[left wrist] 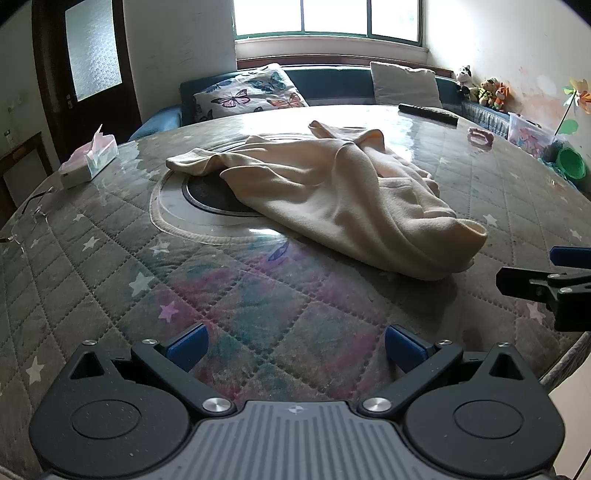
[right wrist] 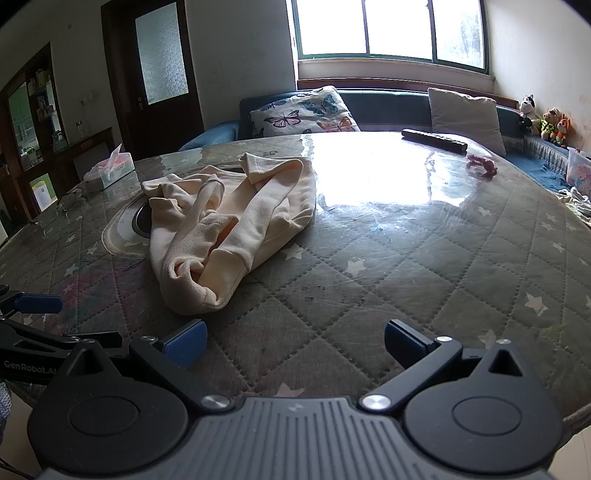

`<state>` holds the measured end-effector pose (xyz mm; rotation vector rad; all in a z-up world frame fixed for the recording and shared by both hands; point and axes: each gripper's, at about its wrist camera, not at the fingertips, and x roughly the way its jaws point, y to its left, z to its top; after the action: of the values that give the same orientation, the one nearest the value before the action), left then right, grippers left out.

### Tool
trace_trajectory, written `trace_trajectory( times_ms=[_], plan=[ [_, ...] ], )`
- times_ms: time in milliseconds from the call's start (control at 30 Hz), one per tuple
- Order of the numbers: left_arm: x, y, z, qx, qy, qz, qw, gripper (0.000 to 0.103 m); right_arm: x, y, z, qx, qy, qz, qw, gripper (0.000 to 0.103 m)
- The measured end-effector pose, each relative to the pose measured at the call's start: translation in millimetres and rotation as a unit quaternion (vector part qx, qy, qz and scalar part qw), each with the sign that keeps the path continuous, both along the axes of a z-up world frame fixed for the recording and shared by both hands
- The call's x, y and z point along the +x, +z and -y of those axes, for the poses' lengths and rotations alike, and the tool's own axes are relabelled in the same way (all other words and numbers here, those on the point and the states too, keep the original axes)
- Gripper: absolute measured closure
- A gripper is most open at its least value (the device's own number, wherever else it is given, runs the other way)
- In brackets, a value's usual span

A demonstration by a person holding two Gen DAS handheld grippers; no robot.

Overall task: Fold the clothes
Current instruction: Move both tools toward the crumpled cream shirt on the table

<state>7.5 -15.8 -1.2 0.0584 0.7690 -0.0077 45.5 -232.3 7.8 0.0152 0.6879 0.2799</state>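
A crumpled cream garment [left wrist: 332, 192] lies on the round quilted table [left wrist: 110, 266], ahead of both wide-open, empty grippers and touching neither: the left gripper [left wrist: 293, 349] and the right gripper [right wrist: 293, 343]. Its long axis runs from the near cuffed end toward the far left. Beyond the table sit a tissue box [left wrist: 90, 160], a remote [right wrist: 434, 141], a sofa with a butterfly cushion [left wrist: 251, 92] and a bright window [right wrist: 391, 29].

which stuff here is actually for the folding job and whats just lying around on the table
For the job:
- cream garment, crumpled on the table
- left gripper, open
- right gripper, open

Just lying about:
- tissue box
- remote control
- pink item
- butterfly pillow
- plush toys
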Motion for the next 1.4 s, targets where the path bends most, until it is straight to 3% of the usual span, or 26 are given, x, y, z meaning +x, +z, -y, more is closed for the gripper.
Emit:
trace_trajectory(
  times_ms=[1067, 1400],
  plan=[
    [26, 9, -2, 0.007, -0.003, -0.001, 1.0000, 0.000, 25, 7, 0, 0.001, 0.004, -0.001, 1.000, 0.000],
    [50, 28, -11, -0.019, -0.002, 0.011, 0.9998, 0.000, 45, 10, -16, -0.019, 0.029, 0.001, 0.999, 0.000]
  ],
)
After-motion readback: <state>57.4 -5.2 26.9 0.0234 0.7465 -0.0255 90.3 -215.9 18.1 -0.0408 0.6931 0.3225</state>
